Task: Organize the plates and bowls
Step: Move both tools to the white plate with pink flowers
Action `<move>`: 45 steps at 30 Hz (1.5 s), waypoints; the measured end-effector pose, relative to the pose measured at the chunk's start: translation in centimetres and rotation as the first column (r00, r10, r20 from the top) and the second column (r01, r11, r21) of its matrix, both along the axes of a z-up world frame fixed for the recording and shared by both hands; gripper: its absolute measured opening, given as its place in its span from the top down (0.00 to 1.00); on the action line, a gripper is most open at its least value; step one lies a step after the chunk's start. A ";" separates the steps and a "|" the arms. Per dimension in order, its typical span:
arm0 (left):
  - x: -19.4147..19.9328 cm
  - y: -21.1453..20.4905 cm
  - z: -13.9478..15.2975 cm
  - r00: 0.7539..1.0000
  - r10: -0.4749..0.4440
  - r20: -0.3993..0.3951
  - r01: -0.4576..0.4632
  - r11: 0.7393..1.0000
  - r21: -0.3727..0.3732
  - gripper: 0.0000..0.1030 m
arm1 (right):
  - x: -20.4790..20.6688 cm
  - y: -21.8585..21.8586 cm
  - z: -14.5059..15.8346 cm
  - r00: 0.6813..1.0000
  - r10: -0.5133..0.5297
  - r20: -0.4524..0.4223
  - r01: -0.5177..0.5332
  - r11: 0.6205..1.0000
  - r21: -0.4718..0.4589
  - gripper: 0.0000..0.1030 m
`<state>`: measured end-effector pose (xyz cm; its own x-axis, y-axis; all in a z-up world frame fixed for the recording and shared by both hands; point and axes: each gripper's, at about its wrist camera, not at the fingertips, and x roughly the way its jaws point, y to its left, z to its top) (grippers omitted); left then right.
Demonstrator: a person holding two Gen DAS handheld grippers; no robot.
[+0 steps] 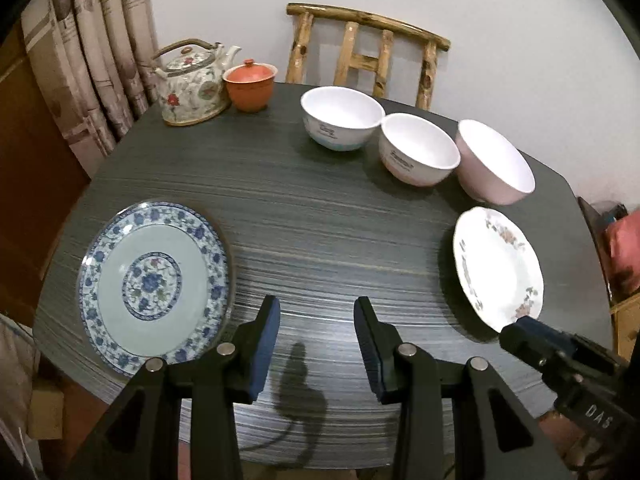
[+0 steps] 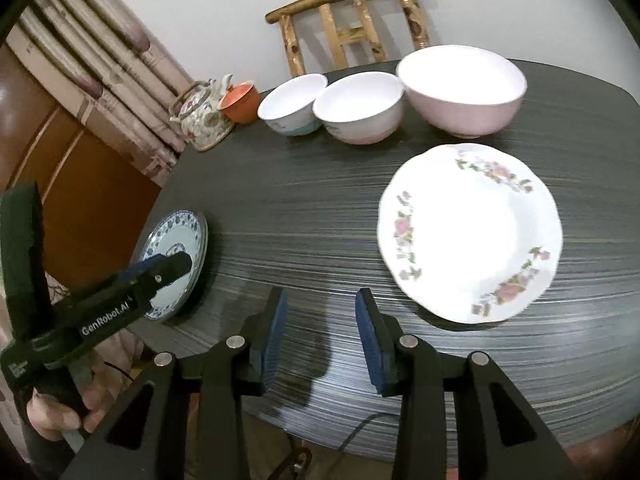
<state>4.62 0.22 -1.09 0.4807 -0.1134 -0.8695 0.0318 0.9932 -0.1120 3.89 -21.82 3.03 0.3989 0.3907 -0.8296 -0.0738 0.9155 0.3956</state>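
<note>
A blue-patterned plate (image 1: pixel 154 282) (image 2: pixel 176 252) lies at the table's near left, seemingly on a second plate. At the right lies a white floral plate (image 1: pixel 498 268) (image 2: pixel 470 232). Three bowls stand in a row at the back: a white bowl with a blue base (image 1: pixel 342 118) (image 2: pixel 292 104), a white bowl with a pink base (image 1: pixel 418 148) (image 2: pixel 360 106), and a larger pink bowl (image 1: pixel 494 162) (image 2: pixel 460 88). My left gripper (image 1: pixel 318 310) (image 2: pixel 158 266) is open above the near edge, just right of the blue plate. My right gripper (image 2: pixel 322 300) is open and empty, left of the floral plate.
A floral teapot (image 1: pixel 192 82) (image 2: pixel 202 118) and an orange lidded cup (image 1: pixel 250 84) (image 2: pixel 240 102) stand at the back left of the dark table (image 1: pixel 320 220). A wooden chair (image 1: pixel 364 58) stands behind it, curtains (image 1: pixel 92 60) at left. A hand (image 2: pixel 60 412) holds the left gripper.
</note>
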 end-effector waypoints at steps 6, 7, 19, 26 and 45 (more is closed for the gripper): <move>0.0 -1.9 -0.3 1.000 -0.024 -0.013 0.024 1.000 0.010 0.62 | -0.3 -2.8 0.0 0.999 -0.044 -0.001 0.044 0.999 0.015 0.66; 0.1 -2.3 -0.5 0.999 -0.030 -0.020 0.030 1.000 0.008 0.62 | -0.3 -3.3 -0.1 0.999 -0.052 -0.002 0.052 0.999 0.014 0.66; 2.5 -4.7 -2.3 0.989 -0.077 -0.124 0.049 0.975 -0.216 0.62 | 0.1 -10.7 -1.8 0.983 -0.179 -0.041 0.181 0.983 0.040 0.66; 4.7 -6.2 -4.3 0.977 -0.092 -0.194 0.030 0.953 -0.301 0.62 | 0.9 -15.0 -3.3 0.969 -0.241 -0.062 0.244 0.968 0.052 0.66; 9.2 -10.9 -8.4 0.952 -0.152 -0.267 0.051 0.934 -0.353 0.62 | 5.3 -19.3 -8.7 0.956 -0.253 -0.145 0.269 0.957 0.105 0.66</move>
